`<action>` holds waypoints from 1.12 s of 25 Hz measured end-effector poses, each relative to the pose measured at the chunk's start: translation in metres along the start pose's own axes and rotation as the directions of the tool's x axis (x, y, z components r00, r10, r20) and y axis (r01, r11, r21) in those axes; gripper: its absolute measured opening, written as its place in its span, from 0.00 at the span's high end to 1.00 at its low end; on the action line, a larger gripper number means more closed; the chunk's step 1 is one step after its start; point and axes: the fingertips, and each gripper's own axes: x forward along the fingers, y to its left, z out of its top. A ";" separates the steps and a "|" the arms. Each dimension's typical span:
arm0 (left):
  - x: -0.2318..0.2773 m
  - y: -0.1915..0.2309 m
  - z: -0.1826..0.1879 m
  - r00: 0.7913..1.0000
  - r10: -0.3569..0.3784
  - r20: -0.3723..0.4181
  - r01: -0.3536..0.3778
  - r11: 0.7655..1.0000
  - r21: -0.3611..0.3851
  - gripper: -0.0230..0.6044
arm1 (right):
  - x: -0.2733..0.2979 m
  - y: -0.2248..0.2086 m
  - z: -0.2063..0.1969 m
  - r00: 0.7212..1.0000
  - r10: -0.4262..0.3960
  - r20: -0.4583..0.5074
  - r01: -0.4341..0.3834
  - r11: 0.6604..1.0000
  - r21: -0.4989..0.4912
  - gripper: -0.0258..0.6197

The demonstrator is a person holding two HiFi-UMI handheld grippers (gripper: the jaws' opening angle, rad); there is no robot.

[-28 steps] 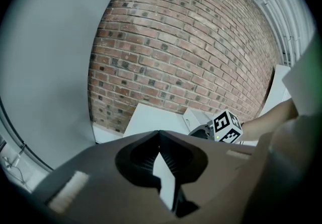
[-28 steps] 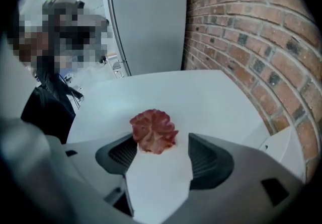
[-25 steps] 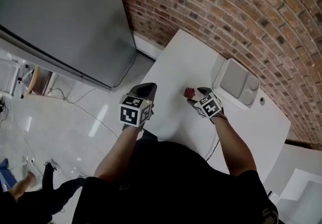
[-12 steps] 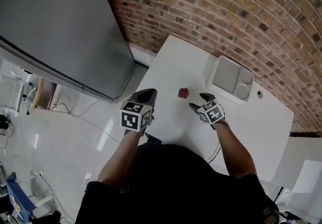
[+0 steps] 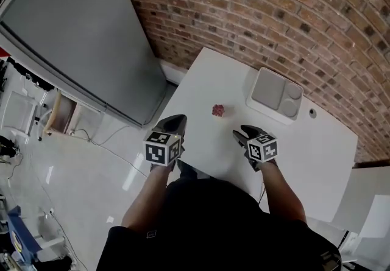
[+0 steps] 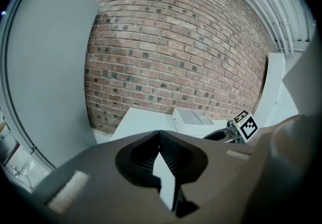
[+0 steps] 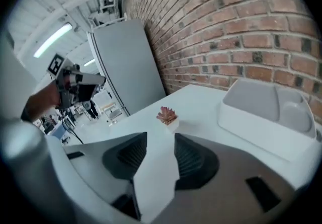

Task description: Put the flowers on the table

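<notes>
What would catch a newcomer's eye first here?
A small red flower stands alone on the white table. Behind it, a white tray sits by the brick wall. The right gripper, nothing between its jaws, is closing just short of the flower.

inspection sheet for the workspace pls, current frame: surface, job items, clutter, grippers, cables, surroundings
Surface: white table, mostly bare.
Job's things: small red flower in a white pot, upright on the table, ahead of both grippers, touched by neither.
Clutter: empty grey compartment tray on the table's wall side.
Grippers: left gripper shut, empty; right gripper jaws apart and closing, nothing between them.
Cables: thin cable on the floor left of the table.
Surroundings: brick wall, grey panel, glossy floor.
</notes>
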 end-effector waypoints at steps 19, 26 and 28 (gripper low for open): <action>-0.074 -0.001 -0.003 0.995 0.096 0.039 -0.099 0.994 0.056 0.95 | -0.081 0.106 0.093 0.929 0.164 0.332 -0.132 0.984 -0.118 0.94; -0.120 0.056 0.013 0.984 0.148 0.102 -0.155 0.986 0.060 0.95 | -0.072 0.161 0.149 0.882 0.215 0.420 -0.142 0.970 -0.198 0.94; -0.135 0.069 0.022 0.980 0.152 0.132 -0.162 0.984 0.069 0.95 | -0.068 0.177 0.160 0.873 0.218 0.436 -0.134 0.967 -0.215 0.94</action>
